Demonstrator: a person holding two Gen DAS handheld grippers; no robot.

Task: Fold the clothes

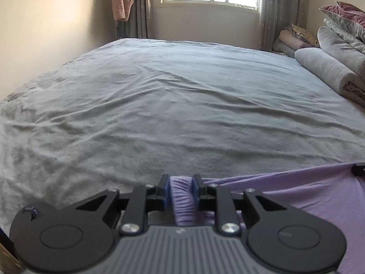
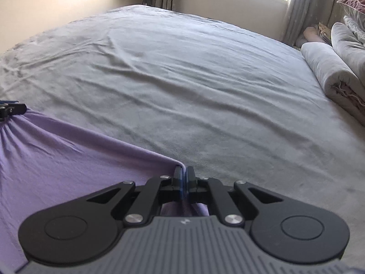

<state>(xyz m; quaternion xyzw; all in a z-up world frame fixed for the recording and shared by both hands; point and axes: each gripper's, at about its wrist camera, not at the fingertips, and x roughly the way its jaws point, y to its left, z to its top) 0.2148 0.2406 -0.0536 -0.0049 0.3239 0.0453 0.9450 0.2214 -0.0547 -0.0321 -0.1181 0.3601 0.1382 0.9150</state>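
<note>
Lilac garment [image 1: 308,196] stretched between two grippers above a grey bed sheet [image 1: 171,102].

Left wrist view: the left gripper [image 1: 181,190], angled down toward the bed, pinches a gathered bunch of the cloth between its blue pads [image 1: 166,191]; the right gripper's tip shows at the far right edge. Right wrist view: the right gripper [image 2: 183,178], likewise pitched downward, has its fingers clamped tight on a corner of the garment, whose taut edge runs left to the left gripper's tip.
</note>
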